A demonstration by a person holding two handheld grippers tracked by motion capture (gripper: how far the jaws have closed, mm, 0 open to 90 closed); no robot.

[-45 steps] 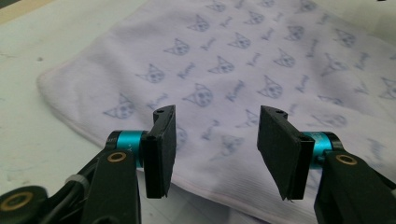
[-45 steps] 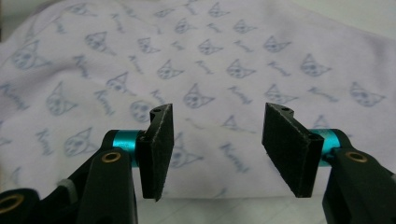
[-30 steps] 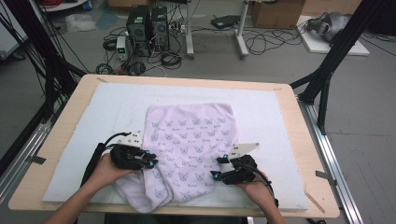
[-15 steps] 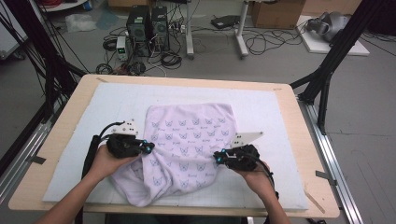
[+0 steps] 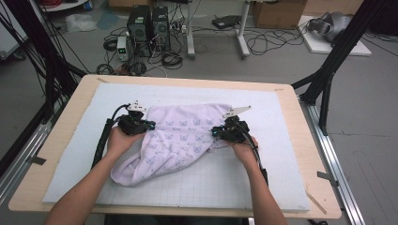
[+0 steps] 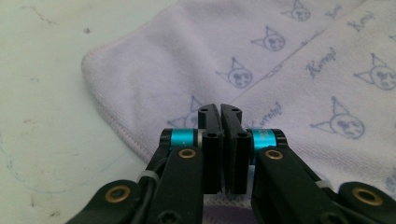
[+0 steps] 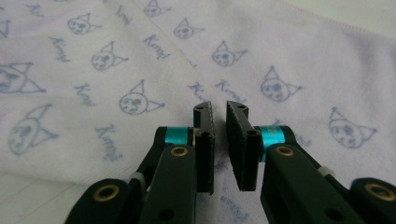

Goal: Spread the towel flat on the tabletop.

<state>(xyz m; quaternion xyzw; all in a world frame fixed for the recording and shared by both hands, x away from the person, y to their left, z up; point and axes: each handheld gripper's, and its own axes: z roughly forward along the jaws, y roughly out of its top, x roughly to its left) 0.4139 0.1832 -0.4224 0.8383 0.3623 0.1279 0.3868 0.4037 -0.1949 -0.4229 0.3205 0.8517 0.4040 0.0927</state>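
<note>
Compared with the high view half a second earlier, both grippers have moved up the frame, away from the person, and the lilac towel has been drawn with them: its upper part now lies folded over on itself near the centre of the frame, and only a narrow tail trails toward the lower left. A second ago the cloth lay much more spread out, reaching lower on the white mat.

The left gripper sits at the towel's left edge, left of centre in the high view. In the left gripper view its jaws are pressed together with a sliver of cloth showing between them low down, so it appears to pinch the towel. The right gripper sits at the towel's right edge; in the right gripper view its jaws stand a narrow gap apart above the printed cloth, and whether any fabric is caught between them cannot be told.

In the left gripper view the hemmed edge curves down the left, with bare mat beyond it. In the high view, bare mat surrounds the towel on every side, widest at the right and along the bottom, inside the wooden table border.
</note>
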